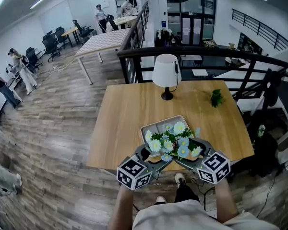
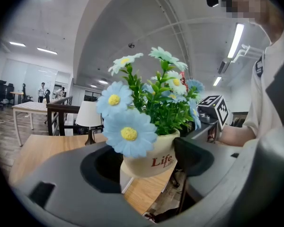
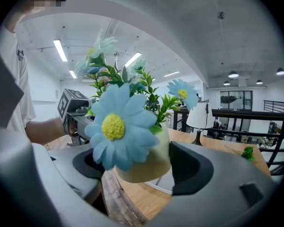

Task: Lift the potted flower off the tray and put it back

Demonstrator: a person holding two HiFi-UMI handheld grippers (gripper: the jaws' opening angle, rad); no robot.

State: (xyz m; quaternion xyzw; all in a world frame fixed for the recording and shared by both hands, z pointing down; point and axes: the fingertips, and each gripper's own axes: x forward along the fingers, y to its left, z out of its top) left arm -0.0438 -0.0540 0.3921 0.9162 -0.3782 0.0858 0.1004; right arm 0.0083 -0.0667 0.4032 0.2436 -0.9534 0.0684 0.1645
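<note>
A potted flower (image 1: pixel 173 143) with pale blue daisies and green leaves in a cream pot hangs over the near end of the grey tray (image 1: pixel 156 124), above the table's front edge. In the left gripper view the pot (image 2: pixel 149 161) bears red "Life" lettering. It sits between the jaws of my left gripper (image 2: pixel 148 163), clear of the wood below. My right gripper (image 3: pixel 143 165) holds the same pot (image 3: pixel 146 160) from the other side. In the head view the left gripper (image 1: pixel 148 155) and the right gripper (image 1: pixel 196 153) flank the flowers, each shut on the pot.
A white table lamp (image 1: pixel 166 74) stands at the back of the wooden table (image 1: pixel 120 128), and a small green sprig (image 1: pixel 216 98) lies at the back right. A black railing (image 1: pixel 192 54) runs behind the table. People stand far off on the left.
</note>
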